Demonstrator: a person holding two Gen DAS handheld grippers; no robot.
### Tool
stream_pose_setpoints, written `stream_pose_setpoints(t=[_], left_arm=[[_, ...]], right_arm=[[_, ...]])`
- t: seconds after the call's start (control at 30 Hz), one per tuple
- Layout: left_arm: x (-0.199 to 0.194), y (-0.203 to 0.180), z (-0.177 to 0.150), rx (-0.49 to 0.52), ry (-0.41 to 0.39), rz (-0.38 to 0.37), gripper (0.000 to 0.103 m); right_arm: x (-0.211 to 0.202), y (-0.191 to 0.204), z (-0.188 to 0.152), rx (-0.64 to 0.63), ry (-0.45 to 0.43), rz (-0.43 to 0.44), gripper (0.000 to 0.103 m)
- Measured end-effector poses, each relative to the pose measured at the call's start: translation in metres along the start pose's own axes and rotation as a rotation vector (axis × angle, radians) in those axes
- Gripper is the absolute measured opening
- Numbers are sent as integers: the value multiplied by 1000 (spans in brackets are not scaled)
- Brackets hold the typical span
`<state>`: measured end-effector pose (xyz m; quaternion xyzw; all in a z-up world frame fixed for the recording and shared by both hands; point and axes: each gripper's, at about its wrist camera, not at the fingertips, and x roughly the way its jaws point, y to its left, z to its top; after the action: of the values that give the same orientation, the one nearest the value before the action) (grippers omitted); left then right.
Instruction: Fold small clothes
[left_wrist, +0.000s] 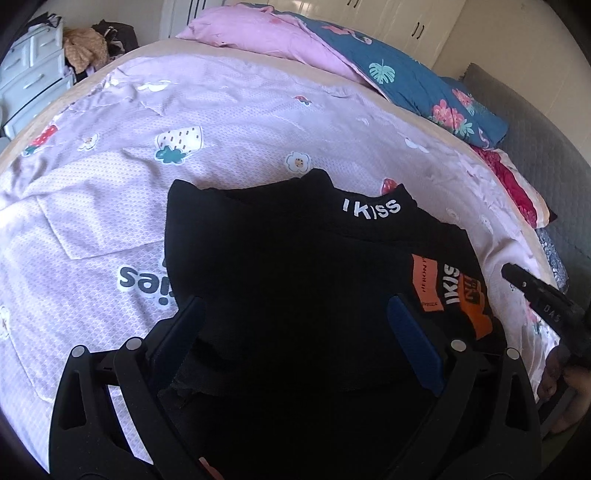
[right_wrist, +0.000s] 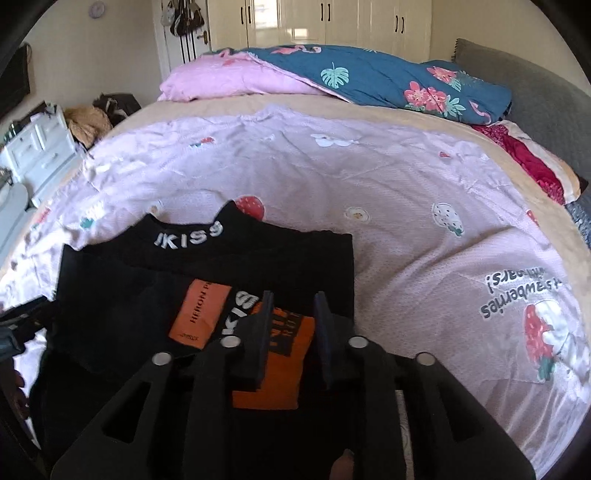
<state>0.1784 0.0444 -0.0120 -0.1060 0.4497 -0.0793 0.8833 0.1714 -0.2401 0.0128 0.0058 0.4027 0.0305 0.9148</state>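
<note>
A black garment (left_wrist: 295, 258) (right_wrist: 110, 295) lies folded on the pink strawberry-print sheet (left_wrist: 221, 122) (right_wrist: 406, 221). It has a white-lettered waistband (left_wrist: 369, 206) (right_wrist: 188, 234) and orange patches (left_wrist: 428, 284) (right_wrist: 197, 314). My left gripper (left_wrist: 295, 314) hangs low over the garment's near part, its blue-padded fingers (left_wrist: 410, 332) wide apart with only flat cloth beneath. My right gripper (right_wrist: 292, 306) sits over the garment's right corner with a narrow gap between its pads; an orange patch shows through the gap and no cloth is pinched. The right gripper (left_wrist: 535, 295) also shows at the left wrist view's right edge.
A rolled blue floral and pink quilt (left_wrist: 406, 74) (right_wrist: 369, 77) lies across the far side of the bed. A red pillow (left_wrist: 517, 184) and grey headboard (right_wrist: 535, 99) are to the right. A white drawer chest (left_wrist: 33, 81) (right_wrist: 40, 147) stands at the left.
</note>
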Motion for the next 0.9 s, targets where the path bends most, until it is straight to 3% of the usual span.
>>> stream_pose_setpoints(t=[0.03,0.1,0.17,0.27,0.5,0.63,0.67,0.9], left_arm=[[1,0,0,4,3,0,92],[5,0,-2,15,12,6,82],[11,2,-5,23,39,1,50],[20,8,-12,21,76,18,35],[23,30,-23,-18,85,-4,33],[21,30,-25,-15,79,-7,33],[21,30,-26,-16,79,-9,33],[16,30,-28,-16,73,-14,33]], right_arm=[[-1,1,0,-3,-7,17,30],[-1,7,-1,-25,-5,52,36],[3,22,-4,-70,15,112,39],[9,43,-10,-128,43,156,40],[20,78,-22,-186,88,190,48],[41,76,-34,-207,160,96,51],[49,72,-40,-210,177,44,56],[49,57,-48,-115,164,76,61]])
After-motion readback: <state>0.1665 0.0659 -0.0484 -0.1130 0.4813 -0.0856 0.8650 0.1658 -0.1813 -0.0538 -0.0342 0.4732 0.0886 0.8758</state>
